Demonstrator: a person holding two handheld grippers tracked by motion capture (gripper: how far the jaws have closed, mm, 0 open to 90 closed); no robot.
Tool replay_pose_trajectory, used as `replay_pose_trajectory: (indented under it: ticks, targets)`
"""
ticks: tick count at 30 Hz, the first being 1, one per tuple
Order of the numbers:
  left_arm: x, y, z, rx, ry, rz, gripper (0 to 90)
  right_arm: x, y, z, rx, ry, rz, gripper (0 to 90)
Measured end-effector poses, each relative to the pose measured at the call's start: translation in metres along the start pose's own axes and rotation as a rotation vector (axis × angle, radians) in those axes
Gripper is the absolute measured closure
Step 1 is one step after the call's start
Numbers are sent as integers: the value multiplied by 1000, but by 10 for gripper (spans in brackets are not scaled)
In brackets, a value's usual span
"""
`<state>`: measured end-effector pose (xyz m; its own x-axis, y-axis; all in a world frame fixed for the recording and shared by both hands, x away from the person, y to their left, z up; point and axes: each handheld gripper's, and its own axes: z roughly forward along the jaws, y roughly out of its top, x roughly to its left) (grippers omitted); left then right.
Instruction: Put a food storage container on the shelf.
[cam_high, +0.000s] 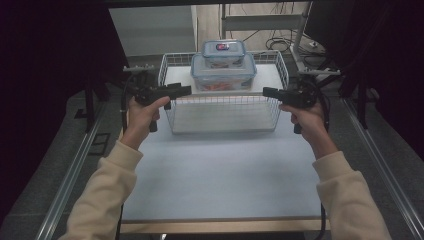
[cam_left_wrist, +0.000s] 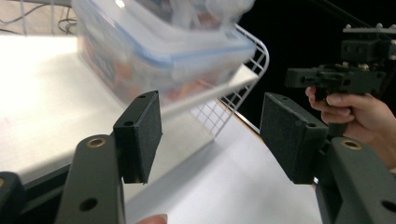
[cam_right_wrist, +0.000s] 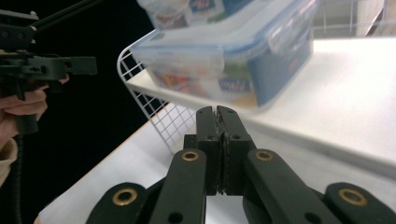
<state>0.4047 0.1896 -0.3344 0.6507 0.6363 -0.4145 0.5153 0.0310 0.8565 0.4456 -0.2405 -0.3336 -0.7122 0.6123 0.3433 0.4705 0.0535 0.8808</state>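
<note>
A white wire basket (cam_high: 225, 107) sits at the far middle of the pale table (cam_high: 220, 175), and inside it, against its back wall, stands a large clear food container with a blue-rimmed lid (cam_high: 223, 73). A smaller clear container with the same blue lid (cam_high: 223, 53) is stacked on top of it. Something orange shows through the wall of the large one, though the blur leaves me unable to say what it is.

The person holds both tools up at the basket's near corners, sleeves coming in from below. The left gripper (cam_high: 184, 90) points inward at the basket's left side, near the front rim; in its own view its jaws stand spread wide with nothing between them, the left gripper (cam_left_wrist: 210, 135) looking past the basket's rounded corner at the big container (cam_left_wrist: 159, 51). The right gripper (cam_high: 266, 92) mirrors it at the basket's right side, also close to the rim without clearly touching it. In its own view the right gripper (cam_right_wrist: 218, 112) has its jaws pressed flat together, empty, aimed at the wire wall just under the large container (cam_right_wrist: 224, 60). Each gripper view also catches the other hand and tool across the basket, against the dark room
</note>
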Motion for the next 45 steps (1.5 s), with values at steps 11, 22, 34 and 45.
replay_pose_trajectory:
  ticks: [11,22,34,45]
  targets:
    - [-5,-56,-2,23,-23,17,360,-2,-46,-12,3,48,19,729]
    - [0,-123,-3,78,-16,-36,328,-7,-100,-26,32,38,46,579]
    - [4,-167,5,162,-16,-78,309,-18,-163,-28,144,0,95,504]
    - [4,-175,9,185,-7,-82,309,-18,-172,-27,153,-2,109,480]
